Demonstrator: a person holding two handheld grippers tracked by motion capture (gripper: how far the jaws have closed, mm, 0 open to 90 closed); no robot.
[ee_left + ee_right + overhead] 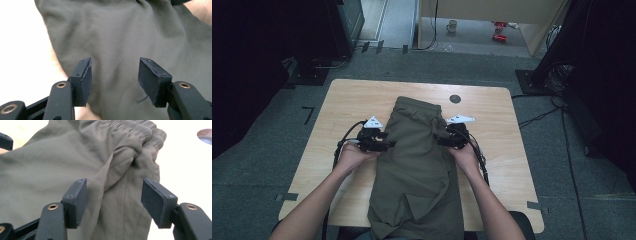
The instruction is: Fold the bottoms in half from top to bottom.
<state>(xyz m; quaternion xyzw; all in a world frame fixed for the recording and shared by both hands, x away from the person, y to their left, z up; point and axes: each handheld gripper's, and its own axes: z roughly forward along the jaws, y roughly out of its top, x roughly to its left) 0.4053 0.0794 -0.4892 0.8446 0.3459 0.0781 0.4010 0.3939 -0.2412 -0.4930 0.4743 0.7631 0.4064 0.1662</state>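
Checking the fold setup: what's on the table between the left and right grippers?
The olive shorts, high view: left gripper at one long edge, right gripper at the other, cloth spanning the stretch.

We hold a black two-jaw gripper in each hand, our bare forearms entering from the lower edge of the high view and converging toward the middle. The left hand [353,155] grips the left black gripper [388,145], its jaws pointing inward to our right. The right hand [466,154] grips the right black gripper [440,141], its jaws pointing inward to our left. In both gripper views the jaws stand parted, their pads pressing on nothing. A white three-cornered plate tops each gripper, and a dark cable trails back past each wrist.
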